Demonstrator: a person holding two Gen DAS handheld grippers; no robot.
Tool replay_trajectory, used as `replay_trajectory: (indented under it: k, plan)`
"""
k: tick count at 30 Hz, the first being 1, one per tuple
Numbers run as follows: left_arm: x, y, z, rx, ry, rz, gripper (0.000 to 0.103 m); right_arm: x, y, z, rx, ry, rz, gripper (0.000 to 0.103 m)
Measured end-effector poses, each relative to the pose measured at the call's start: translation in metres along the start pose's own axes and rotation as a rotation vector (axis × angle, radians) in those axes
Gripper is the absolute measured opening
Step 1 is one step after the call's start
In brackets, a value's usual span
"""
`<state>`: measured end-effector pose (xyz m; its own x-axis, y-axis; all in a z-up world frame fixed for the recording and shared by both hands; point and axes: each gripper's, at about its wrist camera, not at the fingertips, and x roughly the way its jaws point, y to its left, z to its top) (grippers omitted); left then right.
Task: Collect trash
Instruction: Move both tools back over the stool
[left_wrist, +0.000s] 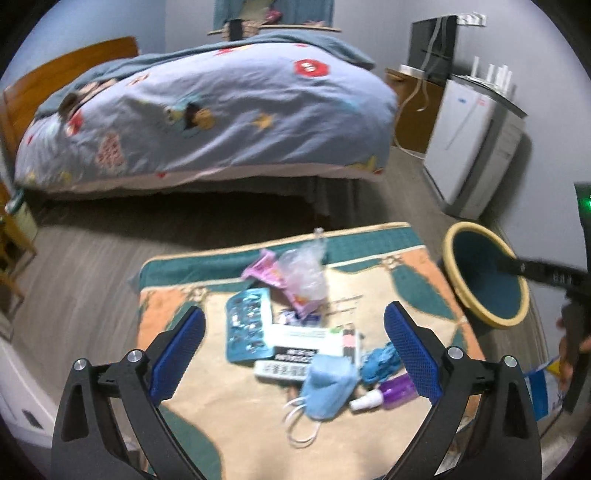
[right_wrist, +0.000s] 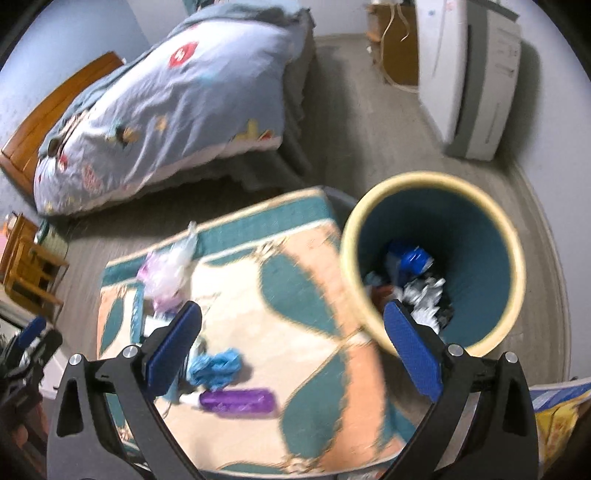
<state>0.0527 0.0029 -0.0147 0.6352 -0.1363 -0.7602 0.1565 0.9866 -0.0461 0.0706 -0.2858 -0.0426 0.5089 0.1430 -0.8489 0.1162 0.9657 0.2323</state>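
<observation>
My left gripper (left_wrist: 293, 319) hangs open and empty above a patterned rug (left_wrist: 240, 424). Trash lies on the rug: a blue face mask (left_wrist: 328, 387), a purple spray bottle (left_wrist: 395, 391), a crumpled blue glove (left_wrist: 380, 362), a blister pack (left_wrist: 247, 328), a white box (left_wrist: 306, 336), a pink wrapper (left_wrist: 266, 271) and a clear plastic bag (left_wrist: 303, 275). My right gripper (right_wrist: 293, 317) is open too, with nothing between its fingers, near the left rim of a yellow-rimmed teal bin (right_wrist: 480, 240). The bin holds crumpled trash (right_wrist: 413, 284). The purple bottle (right_wrist: 236, 402) and glove (right_wrist: 218, 365) lie below the right gripper's left finger.
A bed with a blue quilt (left_wrist: 221, 110) stands beyond the rug. A white appliance (left_wrist: 469, 147) is against the right wall, behind the bin (left_wrist: 476, 254). Wooden furniture (right_wrist: 33, 266) sits at the left. A yellow and blue bag (right_wrist: 554, 417) lies right of the bin.
</observation>
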Motion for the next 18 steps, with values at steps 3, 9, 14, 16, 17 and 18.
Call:
replay_trajectory:
  k: [3,9,14,16,17,18]
  plan:
    - [0.002,0.012,-0.004,-0.012,0.006,0.017,0.096,0.015,0.021,-0.01,-0.04,0.046,-0.007,0.097]
    - [0.006,0.027,-0.012,-0.027,0.019,0.026,0.096,0.043,0.048,-0.026,-0.073,0.116,0.003,0.097]
    - [0.013,0.032,-0.018,0.031,0.038,0.064,0.096,0.069,0.058,-0.036,-0.043,0.194,0.031,0.097]
    - [0.016,0.034,-0.02,0.042,0.049,0.076,0.096,0.079,0.063,-0.039,-0.039,0.228,0.042,0.097]
    - [0.017,0.036,-0.021,0.038,0.055,0.075,0.096,0.082,0.065,-0.041,-0.036,0.239,0.049,0.097]
    - [0.018,0.036,-0.021,0.031,0.057,0.072,0.096,0.086,0.066,-0.043,-0.032,0.254,0.059,0.097]
